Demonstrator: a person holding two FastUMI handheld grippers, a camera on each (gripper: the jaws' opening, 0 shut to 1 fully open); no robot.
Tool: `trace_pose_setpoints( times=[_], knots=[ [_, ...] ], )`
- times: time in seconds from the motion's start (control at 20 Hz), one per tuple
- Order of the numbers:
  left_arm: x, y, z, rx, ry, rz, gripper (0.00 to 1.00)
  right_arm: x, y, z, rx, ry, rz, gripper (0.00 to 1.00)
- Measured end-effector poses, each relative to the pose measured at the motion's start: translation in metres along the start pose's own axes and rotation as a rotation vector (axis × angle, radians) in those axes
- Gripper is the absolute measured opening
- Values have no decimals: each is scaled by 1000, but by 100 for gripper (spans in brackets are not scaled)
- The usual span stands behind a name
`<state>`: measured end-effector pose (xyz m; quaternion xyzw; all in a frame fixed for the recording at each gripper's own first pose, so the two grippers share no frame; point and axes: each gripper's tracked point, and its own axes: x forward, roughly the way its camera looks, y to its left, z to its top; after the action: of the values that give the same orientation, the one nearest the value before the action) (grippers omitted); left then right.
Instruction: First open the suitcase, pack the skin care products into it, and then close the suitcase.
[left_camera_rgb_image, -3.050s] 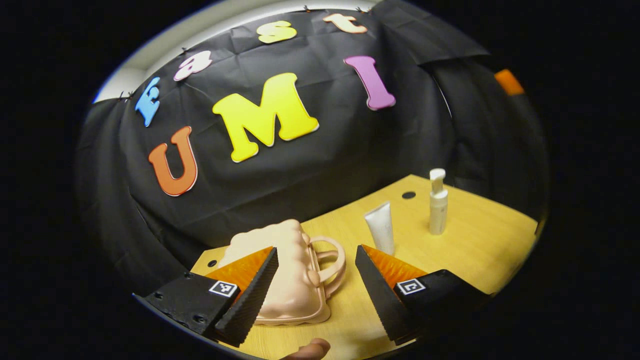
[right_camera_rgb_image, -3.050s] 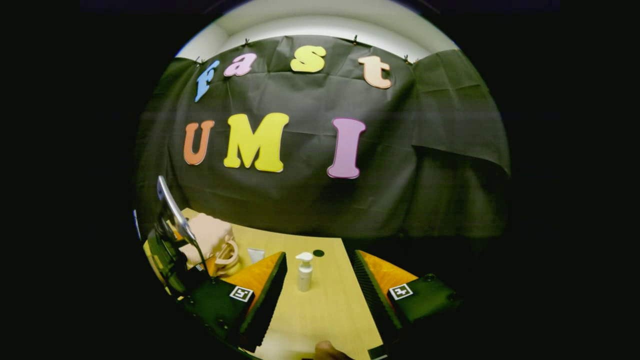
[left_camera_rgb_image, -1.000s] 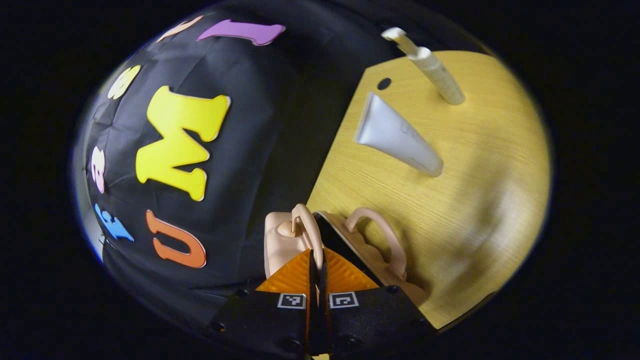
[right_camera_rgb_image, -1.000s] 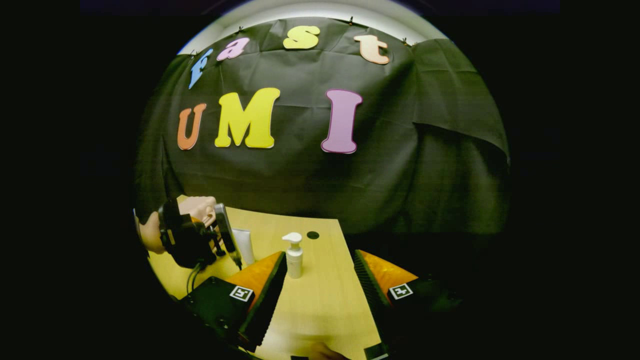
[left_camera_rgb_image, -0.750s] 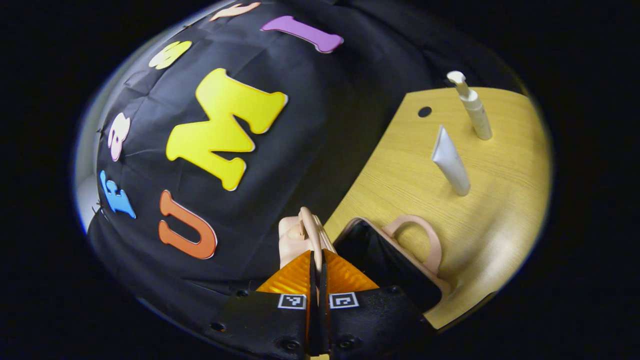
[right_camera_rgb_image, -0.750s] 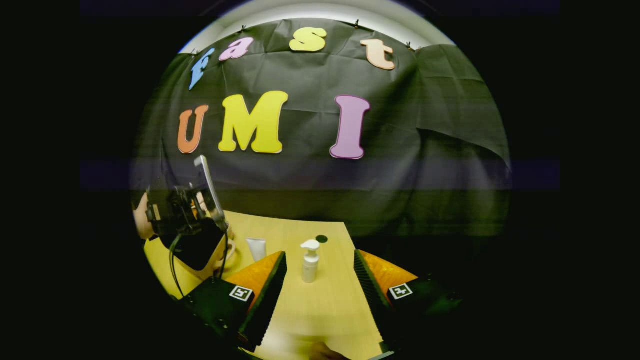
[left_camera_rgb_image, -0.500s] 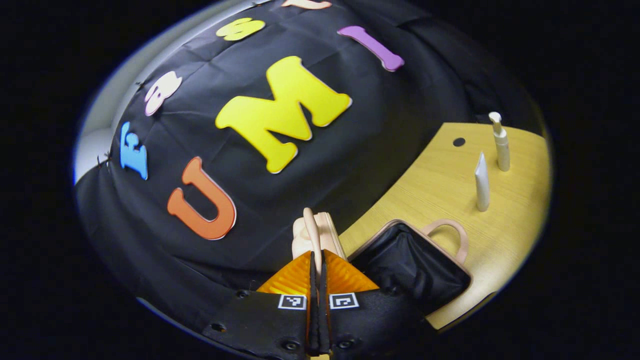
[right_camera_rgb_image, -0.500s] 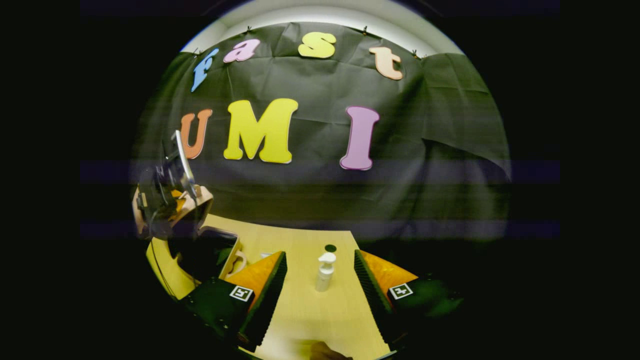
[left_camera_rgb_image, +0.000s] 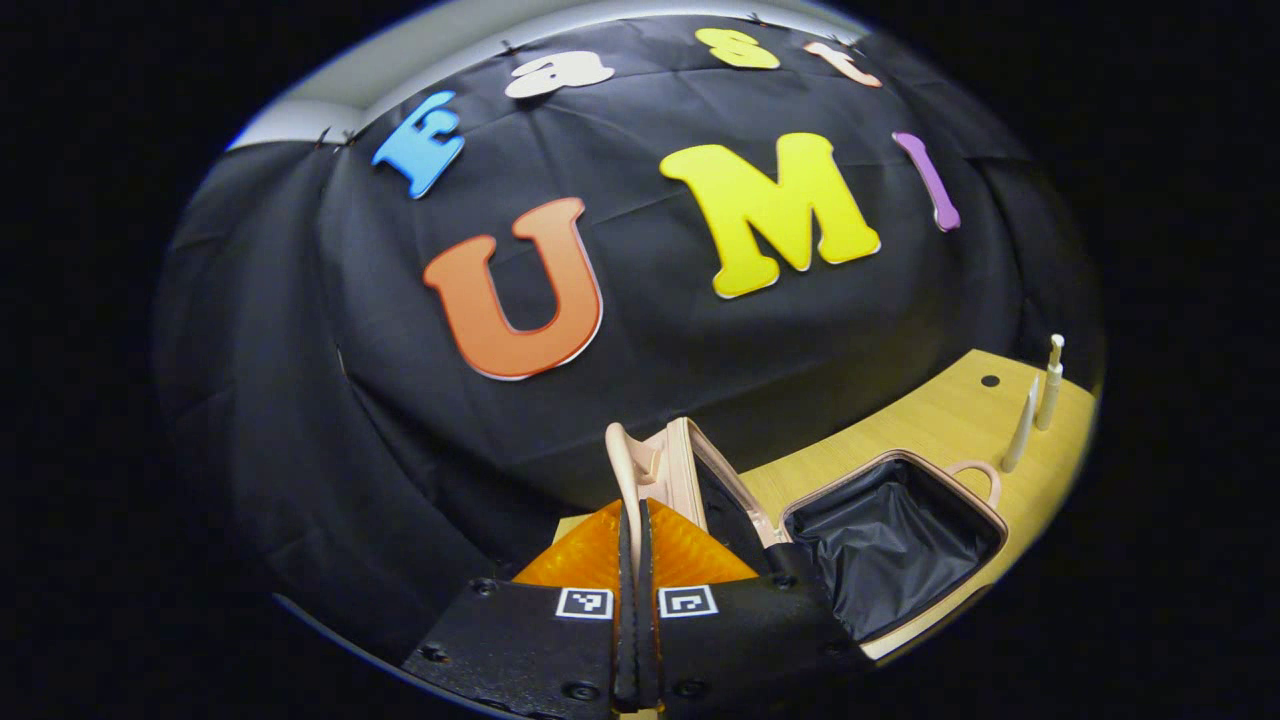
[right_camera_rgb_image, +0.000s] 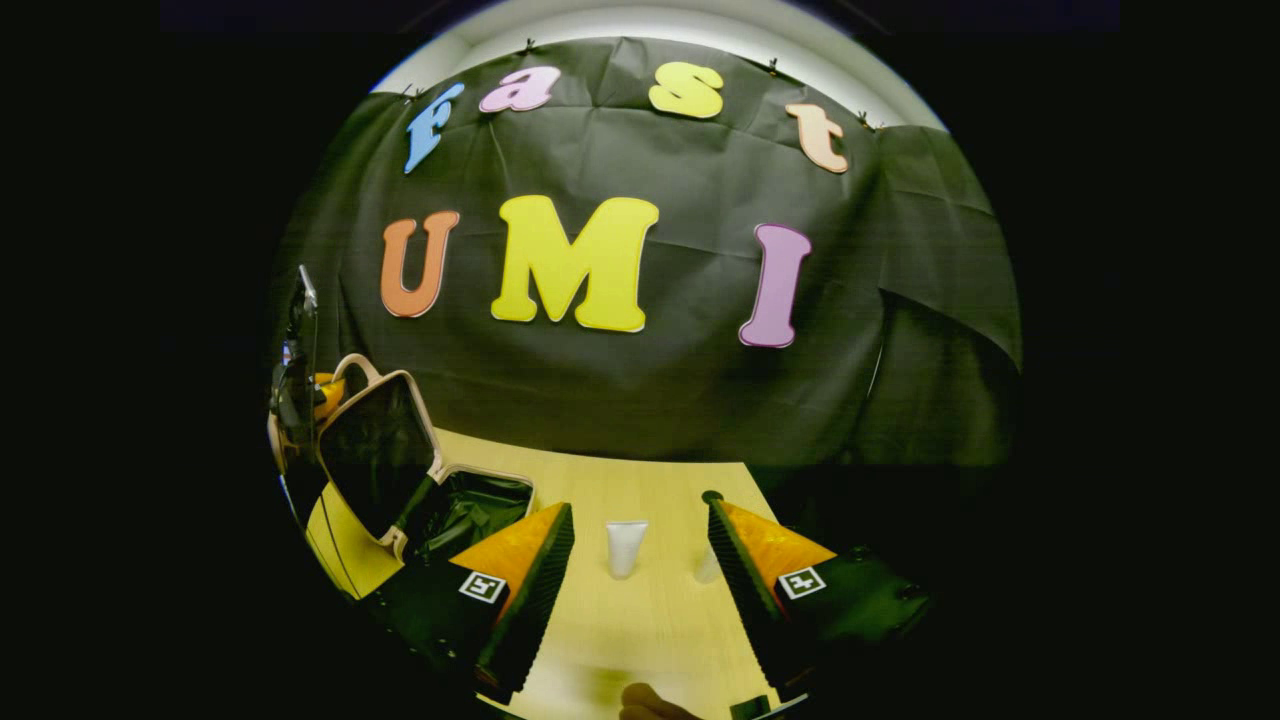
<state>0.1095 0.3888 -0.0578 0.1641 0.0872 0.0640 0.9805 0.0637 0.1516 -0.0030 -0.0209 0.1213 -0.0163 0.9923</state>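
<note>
The left gripper (left_camera_rgb_image: 632, 520) was clenched on the lid handle (left_camera_rgb_image: 622, 470) of the glossy peach suitcase (left_camera_rgb_image: 985, 520), open at four o'clock on the wooden table (left_camera_rgb_image: 900, 435), its crinkled black lining (left_camera_rgb_image: 885, 545) exposed. The right gripper (right_camera_rgb_image: 637, 540) stood released around a white squeeze tube (right_camera_rgb_image: 624, 546); its right finger (right_camera_rgb_image: 745, 560) half hid the pump bottle (right_camera_rgb_image: 706, 566).

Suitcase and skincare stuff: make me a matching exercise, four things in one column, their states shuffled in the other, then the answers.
Things:
1. suitcase lid
2. left tool
3. right tool
4. white tube

States:
A. fingers spread apart, holding nothing
B. standing on the wooden table
C. shut on the lid's handle
D. raised, dark lining showing

Pairs: 1-D, 2-C, 3-A, 4-B
</note>
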Motion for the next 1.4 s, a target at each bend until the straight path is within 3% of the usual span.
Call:
trace_pose_setpoints(
  times=[0.15,0.3,0.7,0.9,1.1,1.15,1.3,1.4],
  knots=[
    [15,40,-43,-155,24,8,3,-6,11,-3,7,22,8,80],
    [30,67,-105,-320,122,31,3,-12,3,-6,-6,28,-16,80],
    [58,65,-241,-653,381,-26,4,-27,-26,-19,-84,40,-94,80],
    [70,50,-267,-804,439,-29,7,-32,-28,-20,-110,35,-96,80],
    [66,60,-275,-937,425,41,12,-25,-28,-22,-111,47,-83,80],
    [68,62,-277,-975,419,60,23,-21,-27,-21,-109,50,-73,80],
    [57,62,-266,-1093,387,73,92,-12,-28,-20,-103,42,-46,80],
    [46,62,-256,-1122,365,90,82,-6,-31,-21,-100,32,-21,80]
  ],
)
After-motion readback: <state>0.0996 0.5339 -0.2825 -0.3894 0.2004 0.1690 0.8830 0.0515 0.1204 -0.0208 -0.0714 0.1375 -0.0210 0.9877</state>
